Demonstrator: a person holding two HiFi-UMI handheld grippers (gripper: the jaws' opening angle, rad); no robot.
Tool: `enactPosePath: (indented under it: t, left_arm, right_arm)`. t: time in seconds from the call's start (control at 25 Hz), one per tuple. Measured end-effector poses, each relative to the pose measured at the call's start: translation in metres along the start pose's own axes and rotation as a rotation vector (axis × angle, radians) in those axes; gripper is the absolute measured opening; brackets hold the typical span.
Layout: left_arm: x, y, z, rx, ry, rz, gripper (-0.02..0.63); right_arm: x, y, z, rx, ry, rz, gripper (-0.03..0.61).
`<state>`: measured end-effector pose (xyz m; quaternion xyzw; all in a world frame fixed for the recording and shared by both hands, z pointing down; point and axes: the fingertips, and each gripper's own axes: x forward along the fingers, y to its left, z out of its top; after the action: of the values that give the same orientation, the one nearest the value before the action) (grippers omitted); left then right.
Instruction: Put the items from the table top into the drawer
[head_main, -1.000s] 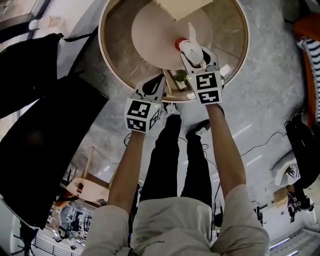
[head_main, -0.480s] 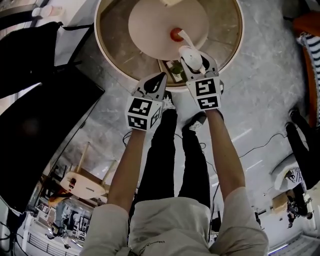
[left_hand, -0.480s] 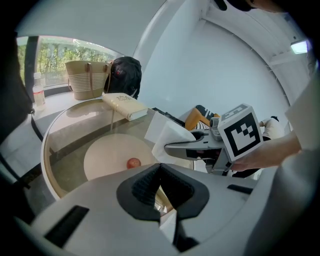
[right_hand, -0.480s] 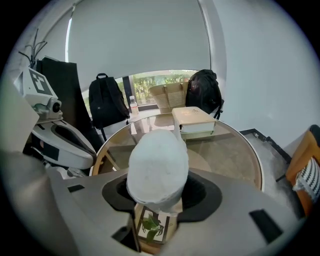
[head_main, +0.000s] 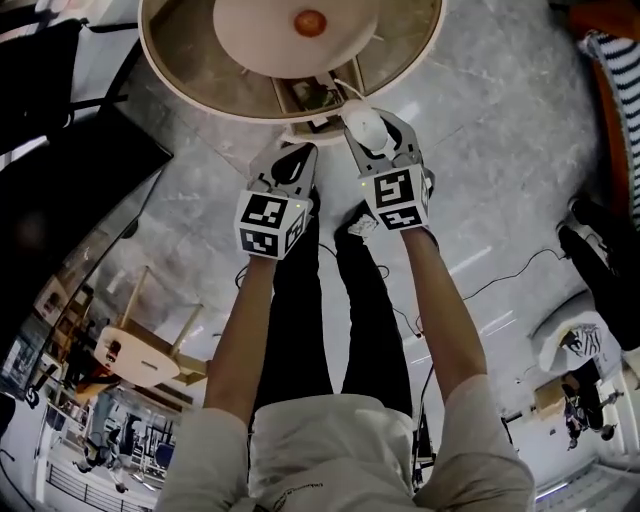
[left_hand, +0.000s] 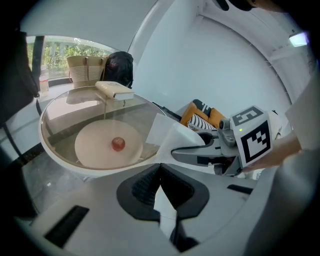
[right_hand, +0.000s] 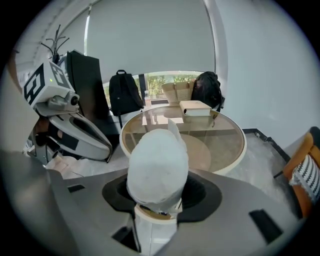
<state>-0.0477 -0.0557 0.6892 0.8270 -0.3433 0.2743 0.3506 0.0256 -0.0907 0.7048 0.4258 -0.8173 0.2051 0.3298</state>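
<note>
A round glass table (head_main: 420, 60) fills the top of the head view, with an open drawer (head_main: 305, 95) at its near rim. My right gripper (head_main: 368, 120) is just outside that rim, shut on a white rounded item (right_hand: 157, 170) with a pointed tip. Its jaws have closed a little on the item during the last second. My left gripper (head_main: 297, 152) hangs beside it to the left, shut, with nothing seen between its pads (left_hand: 150, 182). A small red ball (left_hand: 118, 144) rests over the beige disc at the table's middle. A beige book (right_hand: 195, 107) lies at the far edge.
The person's legs and shoes (head_main: 360, 225) are right below the grippers. A black panel (head_main: 60, 200) stands at the left. Backpacks (right_hand: 125, 97) and a woven basket (right_hand: 177, 91) stand behind the table. An orange chair with a striped cushion (left_hand: 200, 117) is at the right.
Both grippers have drawn back from over the table to outside its near rim, the right one carrying the white item. The table has slid up the view and the drawer shows more.
</note>
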Motion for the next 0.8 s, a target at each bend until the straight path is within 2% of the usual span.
enactPosePath:
  t: [0.2, 0.4, 0.6, 0.8]
  left_arm:
    - [0.009, -0.035, -0.027, 0.008, -0.017, 0.001, 0.021]
    - [0.027, -0.033, -0.078, 0.005, -0.016, 0.028, 0.021]
    - [0.069, 0.009, -0.136, 0.041, -0.006, 0.044, 0.021]
    - [0.100, 0.061, -0.183, 0.060, -0.005, 0.064, 0.021]
  right_arm:
    - [-0.021, 0.021, -0.052, -0.101, 0.021, 0.058, 0.218]
    - [-0.008, 0.036, -0.115, -0.071, 0.036, 0.092, 0.217]
    - [0.057, 0.048, -0.184, -0.048, 0.056, 0.124, 0.217]
    - [0.130, 0.057, -0.223, -0.027, 0.065, 0.136, 0.218]
